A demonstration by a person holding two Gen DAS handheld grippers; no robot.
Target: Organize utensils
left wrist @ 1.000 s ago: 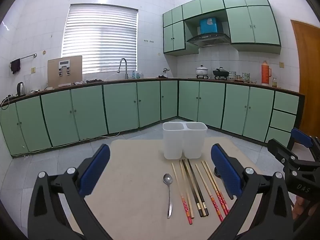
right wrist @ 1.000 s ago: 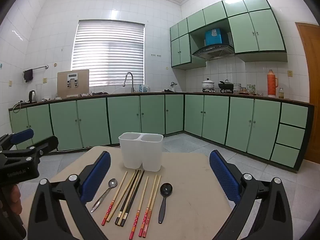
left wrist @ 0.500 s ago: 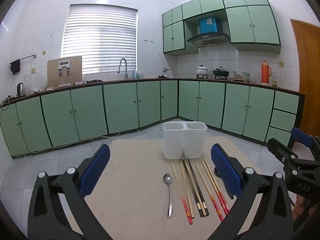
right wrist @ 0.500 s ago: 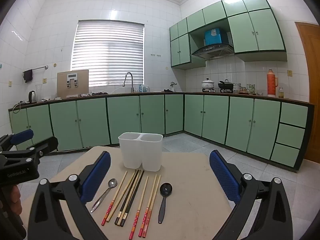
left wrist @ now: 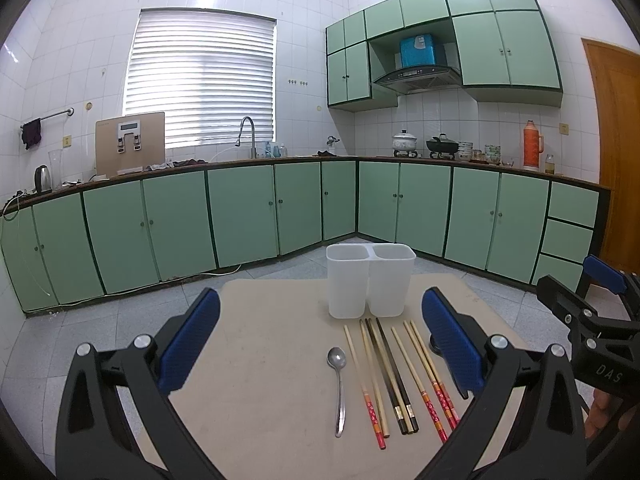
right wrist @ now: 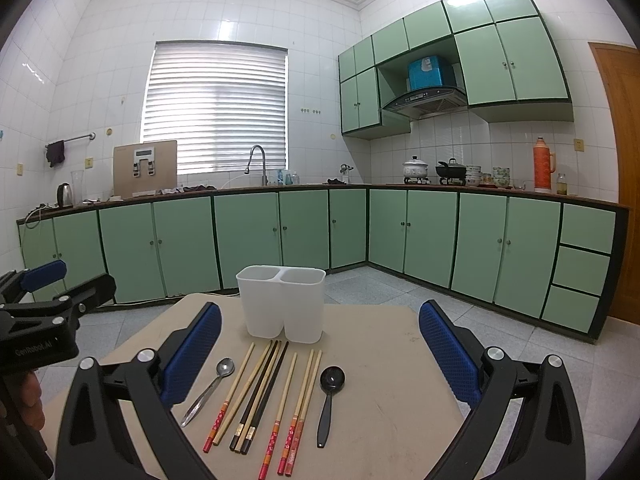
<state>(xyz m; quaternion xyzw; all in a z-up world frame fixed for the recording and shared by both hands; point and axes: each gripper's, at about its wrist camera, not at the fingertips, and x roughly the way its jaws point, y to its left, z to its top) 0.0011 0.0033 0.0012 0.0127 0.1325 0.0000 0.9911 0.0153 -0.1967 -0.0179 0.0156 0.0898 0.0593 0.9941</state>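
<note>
A white two-compartment holder [left wrist: 370, 285] [right wrist: 282, 303] stands upright at the far side of a beige table [left wrist: 260, 360] [right wrist: 384, 368]. In front of it lie a metal spoon [left wrist: 339, 388] [right wrist: 210, 386], several chopsticks [left wrist: 396, 380] [right wrist: 264, 392], some red-ended and some dark, and a black spoon [right wrist: 329, 396], which the left wrist view mostly hides behind a finger. My left gripper [left wrist: 320, 344] hovers open over the table's near left. My right gripper [right wrist: 320, 354] hovers open above the utensils. Both hold nothing.
Green kitchen cabinets [left wrist: 240, 216] run along the far walls with a sink tap [left wrist: 246, 132], a kettle [left wrist: 42, 178] and pots [left wrist: 442, 146] on the counter. A wooden door [left wrist: 616, 140] is at the right. Grey tiled floor surrounds the table.
</note>
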